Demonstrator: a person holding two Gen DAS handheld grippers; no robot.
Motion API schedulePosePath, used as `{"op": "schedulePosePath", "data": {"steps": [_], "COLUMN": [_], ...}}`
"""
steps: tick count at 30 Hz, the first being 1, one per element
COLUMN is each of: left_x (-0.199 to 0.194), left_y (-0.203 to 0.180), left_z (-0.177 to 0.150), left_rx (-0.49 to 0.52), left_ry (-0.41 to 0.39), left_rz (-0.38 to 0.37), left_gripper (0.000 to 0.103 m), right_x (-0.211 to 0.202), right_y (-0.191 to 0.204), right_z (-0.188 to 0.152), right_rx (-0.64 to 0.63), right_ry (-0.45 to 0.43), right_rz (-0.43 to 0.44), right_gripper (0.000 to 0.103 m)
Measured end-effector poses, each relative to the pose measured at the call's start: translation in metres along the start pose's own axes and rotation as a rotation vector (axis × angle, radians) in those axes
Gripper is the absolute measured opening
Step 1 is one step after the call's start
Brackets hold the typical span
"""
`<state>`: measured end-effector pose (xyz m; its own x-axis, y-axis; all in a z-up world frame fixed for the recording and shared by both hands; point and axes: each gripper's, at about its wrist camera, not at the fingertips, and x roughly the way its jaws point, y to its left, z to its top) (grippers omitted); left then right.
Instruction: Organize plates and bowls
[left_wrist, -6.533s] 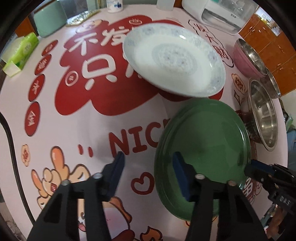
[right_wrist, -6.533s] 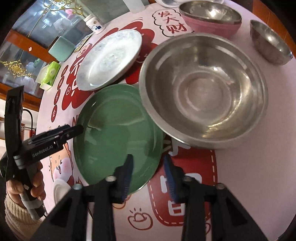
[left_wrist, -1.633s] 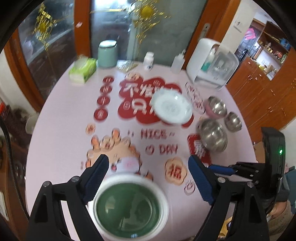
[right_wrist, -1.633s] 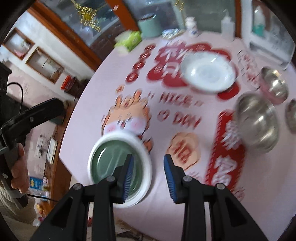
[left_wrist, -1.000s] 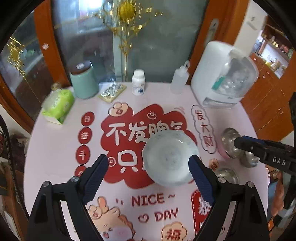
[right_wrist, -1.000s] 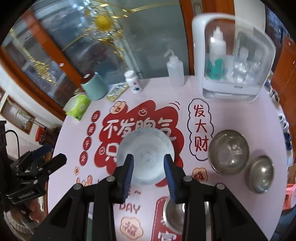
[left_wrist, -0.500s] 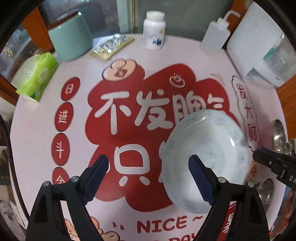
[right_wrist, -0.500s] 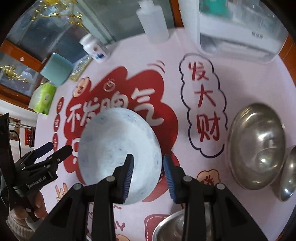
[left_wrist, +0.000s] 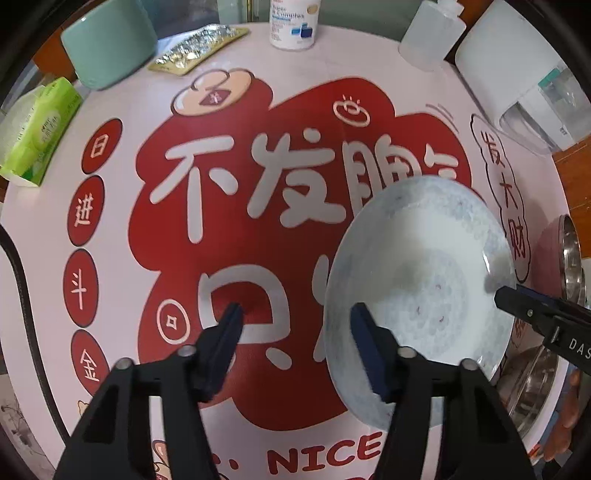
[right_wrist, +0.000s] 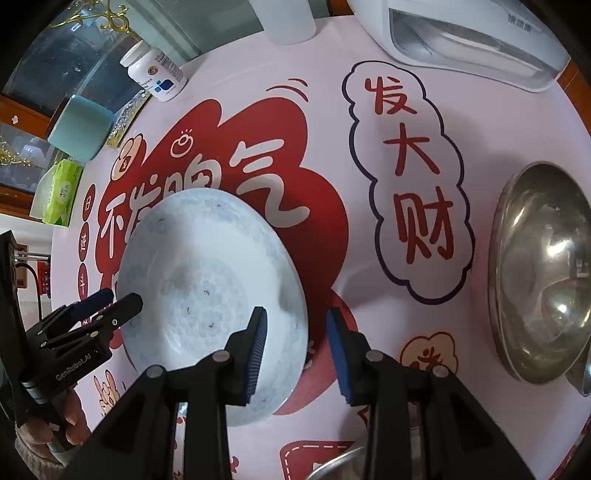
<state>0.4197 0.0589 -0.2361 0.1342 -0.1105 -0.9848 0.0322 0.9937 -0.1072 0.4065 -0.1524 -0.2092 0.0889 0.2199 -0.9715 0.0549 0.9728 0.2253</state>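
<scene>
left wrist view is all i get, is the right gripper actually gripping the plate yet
Observer: No. The right gripper straddles the rim of the plate, one jaw over the dish and the other outside over the tablecloth. Neither presses on it.
Operator: that bowl at my right edge, anything in it
Observer: The steel bowl is empty and sits apart from the plate.

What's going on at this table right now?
A person holds a gripper in each hand over the white patterned plate on the printed tablecloth. The left gripper, whose jaws have just been closing, and the right gripper each straddle an opposite side of the rim. Neither has clamped it.
</scene>
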Motion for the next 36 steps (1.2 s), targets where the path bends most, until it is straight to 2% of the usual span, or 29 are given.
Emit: {"op": "schedulePosePath", "data": {"steps": [3,8,13,16,29,36], "left_x": [0.003,0.005,0.005,0.005,-0.002,-0.019], "left_y": [0.001,-0.003,-0.014,-0.016,-0.006,0.0], "left_z": [-0.002,-0.005,-0.007,-0.007,-0.014,-0.026], "left_rx": [-0.008,-0.01,-0.007,-0.013,-0.013,-0.014], "left_ry": [0.021,0.04,0.041,0.041,0.031,0.019], "left_rz": [-0.041,-0.091,-0.108,-0.105,-0.102,-0.09], "left_gripper": [0.044,0.026,0.015,0.014,0.01,0.01], "right_x": [0.001,0.005,0.004,0.003,0.0,-0.014], "right_y": [-0.001,-0.002,-0.006,-0.006,-0.002,0.005], "right_z": [-0.001,-0.002,-0.005,-0.008,-0.018,-0.028], "right_rx": [0.005,0.011,0.015,0.013,-0.001,-0.017], "right_ry": [0.003,0.014,0.008,0.005,0.0,-0.017], "right_rz": [0.001,0.012,0.037,0.049,0.065,0.074], "right_gripper": [0.033,0.021,0.014,0.007,0.007,0.006]}}
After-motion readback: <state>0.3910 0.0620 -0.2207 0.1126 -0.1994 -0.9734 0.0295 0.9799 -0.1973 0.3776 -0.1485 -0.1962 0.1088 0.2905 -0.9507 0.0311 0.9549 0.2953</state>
